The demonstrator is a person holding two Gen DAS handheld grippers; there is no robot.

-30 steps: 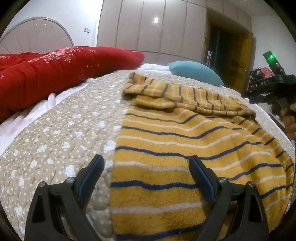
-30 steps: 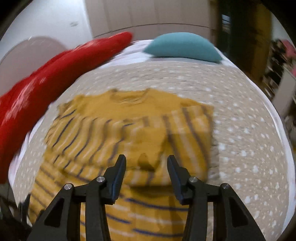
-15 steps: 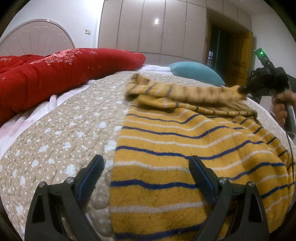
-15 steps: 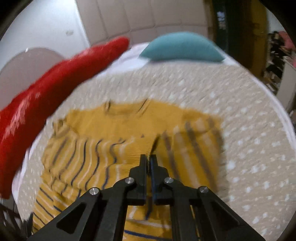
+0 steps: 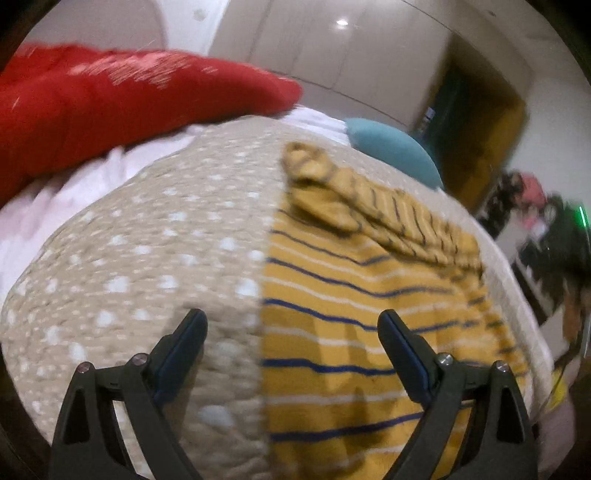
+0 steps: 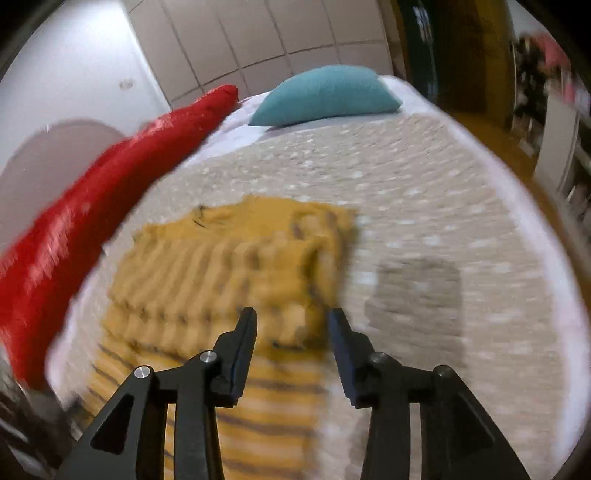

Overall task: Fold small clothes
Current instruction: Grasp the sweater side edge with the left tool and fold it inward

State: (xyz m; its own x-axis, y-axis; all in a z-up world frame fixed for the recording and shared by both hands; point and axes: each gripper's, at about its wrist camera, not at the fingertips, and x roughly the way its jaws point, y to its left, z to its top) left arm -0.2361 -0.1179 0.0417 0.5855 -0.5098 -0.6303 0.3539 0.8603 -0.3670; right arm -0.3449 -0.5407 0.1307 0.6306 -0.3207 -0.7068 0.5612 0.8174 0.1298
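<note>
A small mustard-yellow sweater (image 5: 351, 317) with blue and white stripes lies flat on the bed, its sleeves folded across the top (image 5: 388, 210). My left gripper (image 5: 291, 328) hangs open above the sweater's left edge, holding nothing. In the right wrist view the same sweater (image 6: 229, 266) is blurred, with a folded sleeve along its right side. My right gripper (image 6: 291, 325) hovers over the sweater's right edge; its jaws are opening and nothing is pinched between them. The right gripper and the hand holding it show as a dark blur at the far right of the left wrist view (image 5: 565, 236).
A beige dotted quilt (image 5: 147, 266) covers the bed. A red duvet (image 5: 110, 107) lies along the left side and a teal pillow (image 6: 328, 94) at the far end. Wardrobe doors (image 6: 258, 33) and a doorway stand behind. The bed edge drops off at the right (image 6: 554, 258).
The right gripper, shut on the sleeve half a second ago, has let it go and pulled back with jaws parting. The left gripper has risen and rolled; its jaws stay wide.
</note>
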